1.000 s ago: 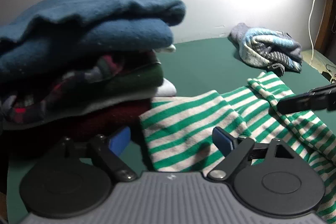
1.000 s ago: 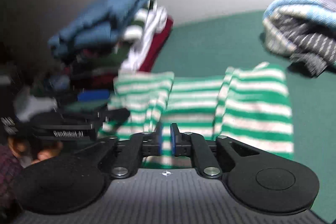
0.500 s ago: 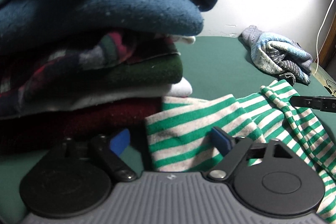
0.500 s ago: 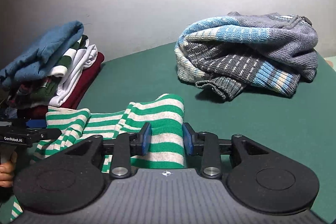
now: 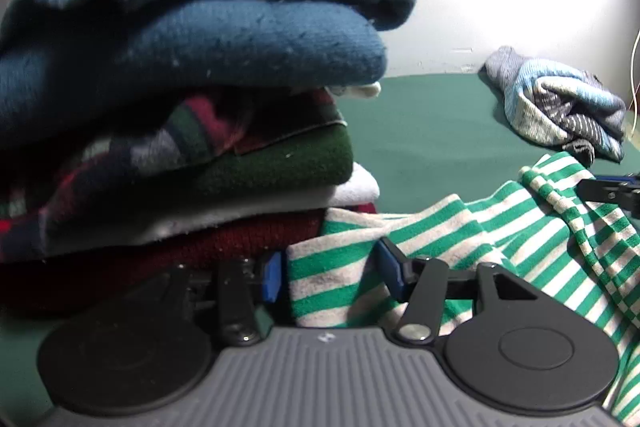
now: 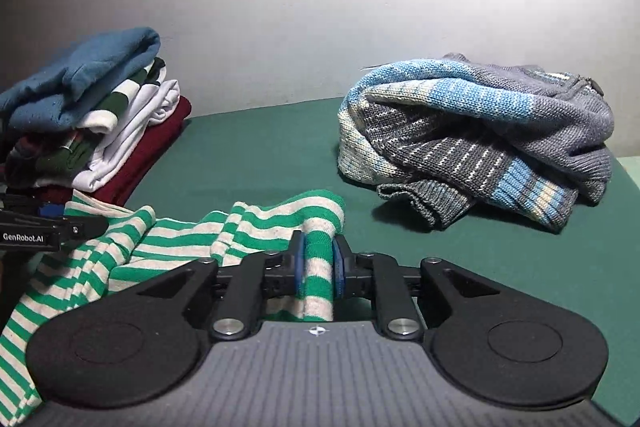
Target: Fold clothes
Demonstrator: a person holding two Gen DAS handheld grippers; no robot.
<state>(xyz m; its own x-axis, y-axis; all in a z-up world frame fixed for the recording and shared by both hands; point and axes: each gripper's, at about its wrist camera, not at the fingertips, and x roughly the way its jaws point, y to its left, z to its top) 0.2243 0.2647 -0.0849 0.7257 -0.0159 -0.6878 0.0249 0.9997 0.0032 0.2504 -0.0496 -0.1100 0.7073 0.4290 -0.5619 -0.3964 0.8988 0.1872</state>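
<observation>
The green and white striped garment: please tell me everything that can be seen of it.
The striped garment is soft knit cloth with green and off-white bands. It lies rumpled and partly bunched on the green table, one end beside the stack of folded clothes. The right claw pinches a fold of it; the left claw, whose jaws have just been closing, straddles another edge without pressing yet.

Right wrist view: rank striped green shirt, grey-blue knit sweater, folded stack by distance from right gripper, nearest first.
1. Striped green shirt: a fold sits between the right gripper pads.
2. Grey-blue knit sweater: ahead, to the right, crumpled.
3. Folded stack: far left, by the wall.
</observation>
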